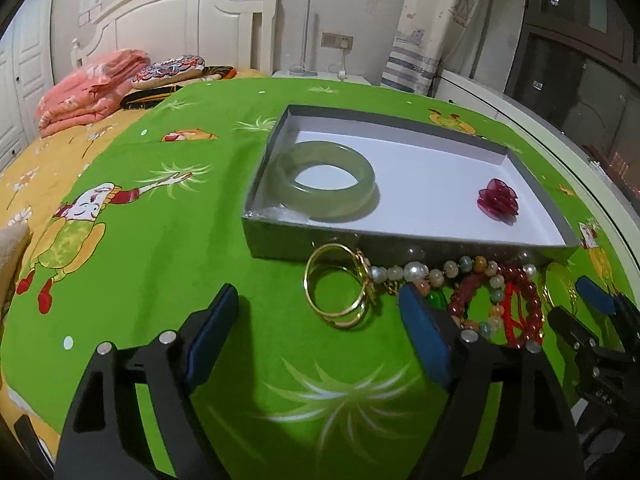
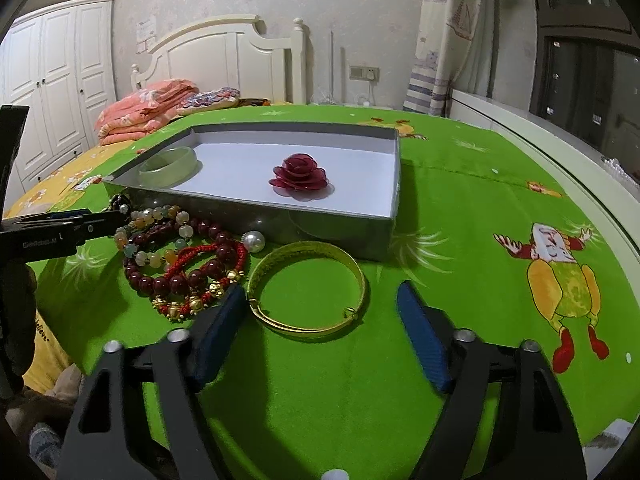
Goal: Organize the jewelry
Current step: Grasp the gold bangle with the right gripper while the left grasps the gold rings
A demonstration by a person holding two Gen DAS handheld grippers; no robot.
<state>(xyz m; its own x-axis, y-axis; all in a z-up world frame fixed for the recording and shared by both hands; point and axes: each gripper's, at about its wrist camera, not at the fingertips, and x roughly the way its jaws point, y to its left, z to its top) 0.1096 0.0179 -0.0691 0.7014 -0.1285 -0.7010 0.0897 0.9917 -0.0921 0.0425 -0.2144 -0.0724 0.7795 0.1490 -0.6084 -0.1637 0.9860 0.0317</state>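
- A bedroom scene: white wardrobe doors (image 2: 60,80) stand at far left, a cream headboard (image 2: 224,52) sits behind folded pink quilts (image 2: 148,110), and a patterned curtain (image 2: 448,32) hangs at right beside a dark window (image 2: 580,60).
- A bright green cartoon-print cloth (image 2: 460,240) covers the bed and carries all the jewelry.
- A shallow grey box (image 1: 400,246) with a white floor lies on the cloth; a pale green jade bangle (image 1: 326,180) rests in its left part and a dark red flower brooch (image 1: 498,200) lies well apart toward its right.
- Just outside the box's near wall lie thin gold bangles (image 1: 340,292), a tangle of pearl, coloured-stone and dark red bead bracelets (image 2: 184,264), and a wide gold bangle (image 2: 308,288).
- The left tongs (image 1: 320,312) are spread wide and hold nothing; the thin gold bangles lie between the blue pads, the right pad close against the beads.
- The right tongs (image 2: 320,308) are likewise wide apart and empty, set around the near side of the wide gold bangle.
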